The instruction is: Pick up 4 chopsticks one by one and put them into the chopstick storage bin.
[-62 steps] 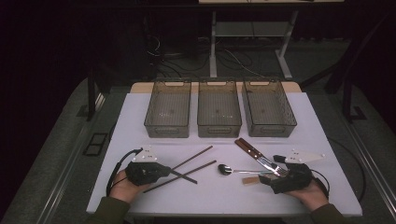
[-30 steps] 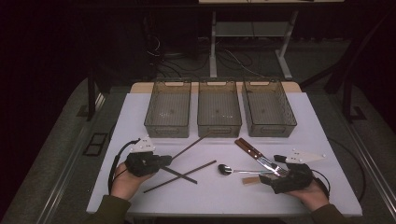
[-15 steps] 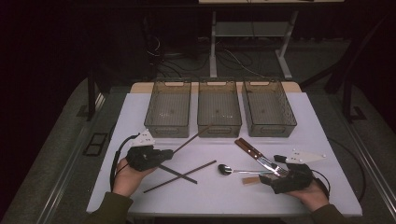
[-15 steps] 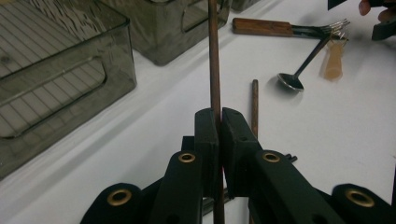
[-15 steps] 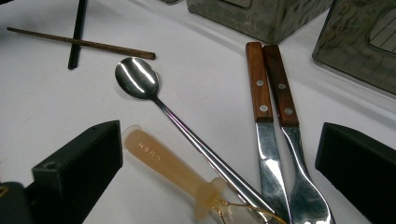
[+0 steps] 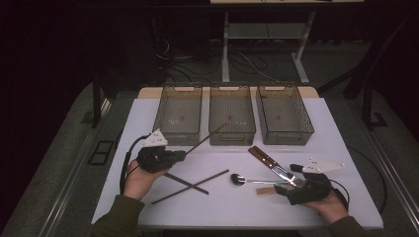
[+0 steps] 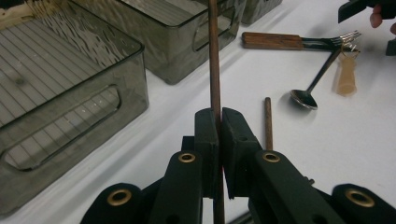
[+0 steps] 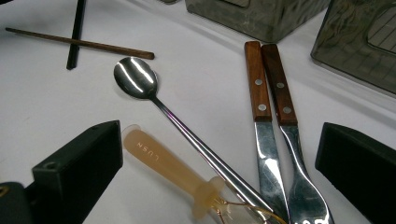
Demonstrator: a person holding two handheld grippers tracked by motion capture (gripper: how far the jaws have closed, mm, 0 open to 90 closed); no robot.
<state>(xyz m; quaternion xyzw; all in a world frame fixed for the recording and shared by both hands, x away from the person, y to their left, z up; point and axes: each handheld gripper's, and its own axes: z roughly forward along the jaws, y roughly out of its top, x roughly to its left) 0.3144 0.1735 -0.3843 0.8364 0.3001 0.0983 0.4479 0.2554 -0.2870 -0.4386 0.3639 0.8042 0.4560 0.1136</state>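
Note:
My left gripper [image 6: 177,154] [image 7: 219,125] is shut on a brown chopstick [image 6: 206,137] [image 7: 214,56]. The stick is lifted off the table and slants up to the right, its far end at the front wall of the middle bin [image 6: 232,138]. Two more chopsticks, one dark [image 6: 184,182] and one brown [image 6: 197,184] [image 7: 267,122], lie crossed on the white table [image 6: 222,207]. My right gripper [image 6: 295,183] [image 8: 219,140] rests open at the near right, its jaws on either side of a spoon [image 6: 239,179] [image 8: 137,77], a wooden-handled knife [image 8: 256,84] and fork [image 8: 280,84].
Three smoky clear bins stand in a row at the back: left [image 6: 163,113], middle and right [image 6: 285,139]. A beige plastic piece [image 6: 264,190] [image 8: 161,161] lies beside the spoon's handle. Cables trail from both grippers.
My left gripper has lifted the brown chopstick off the table and carried it away from me, towards the bins. The right gripper and the cutlery have stayed put.

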